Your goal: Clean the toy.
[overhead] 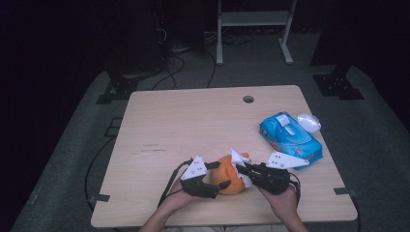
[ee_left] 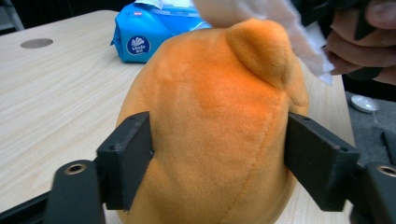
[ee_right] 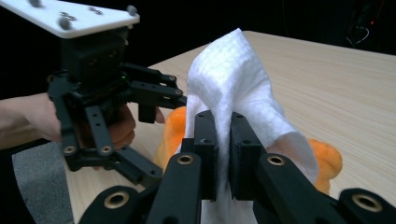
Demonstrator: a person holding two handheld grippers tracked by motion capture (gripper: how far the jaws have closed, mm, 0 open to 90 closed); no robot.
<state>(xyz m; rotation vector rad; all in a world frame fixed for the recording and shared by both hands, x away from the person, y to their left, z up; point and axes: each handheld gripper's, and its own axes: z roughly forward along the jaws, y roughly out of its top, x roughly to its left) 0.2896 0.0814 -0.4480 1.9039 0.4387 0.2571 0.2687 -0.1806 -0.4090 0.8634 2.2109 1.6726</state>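
An orange plush toy sits near the table's front edge. My left gripper holds it from the left; in the left gripper view both black pads press its sides. My right gripper comes in from the right, shut on a white wipe. In the right gripper view the two jaws pinch the wipe, which stands up in a fold and drapes over the top of the toy. The wipe touches the toy's ear.
A blue pack of wipes lies at the table's right side, its flap up, with a white rounded lid beside it. A cable hole is near the far edge. Bare wooden tabletop spreads to the left and middle.
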